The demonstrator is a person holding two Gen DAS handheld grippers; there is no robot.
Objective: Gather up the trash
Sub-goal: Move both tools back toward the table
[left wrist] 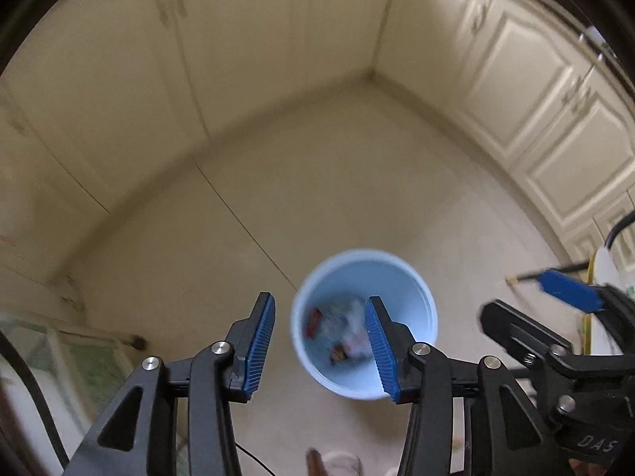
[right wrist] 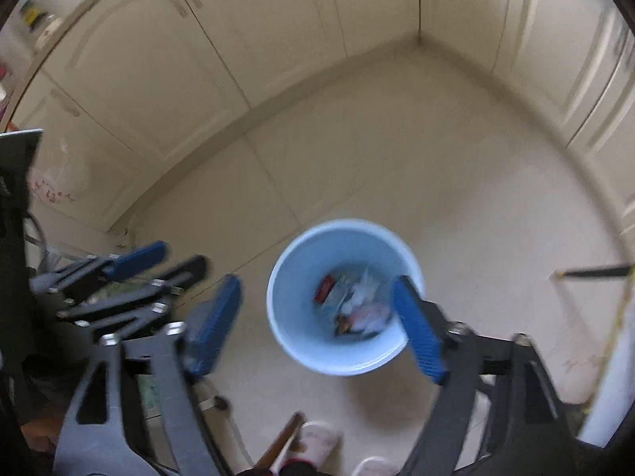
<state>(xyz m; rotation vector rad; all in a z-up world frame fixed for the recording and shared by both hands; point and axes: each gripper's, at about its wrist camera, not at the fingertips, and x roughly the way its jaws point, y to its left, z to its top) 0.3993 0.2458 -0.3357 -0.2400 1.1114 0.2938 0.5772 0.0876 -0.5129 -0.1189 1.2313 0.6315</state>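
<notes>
Trash (right wrist: 349,305) lay in the blue bin (right wrist: 285,277) on the floor (right wrist: 456,182), below our left tongs (left wrist: 319,345) and right tongs (right wrist: 317,317), both released and empty. Before leaving, we should confirm nothing clung to the pads.

1. Looks like I'm in a home kitchen: cream cabinets (left wrist: 528,91) with panel doors and metal handles line two walls into a corner.
2. Pale tiled floor (right wrist: 357,150) under me.
3. Someone's slippers (right wrist: 317,440) at the bottom edge, very homey.
</notes>
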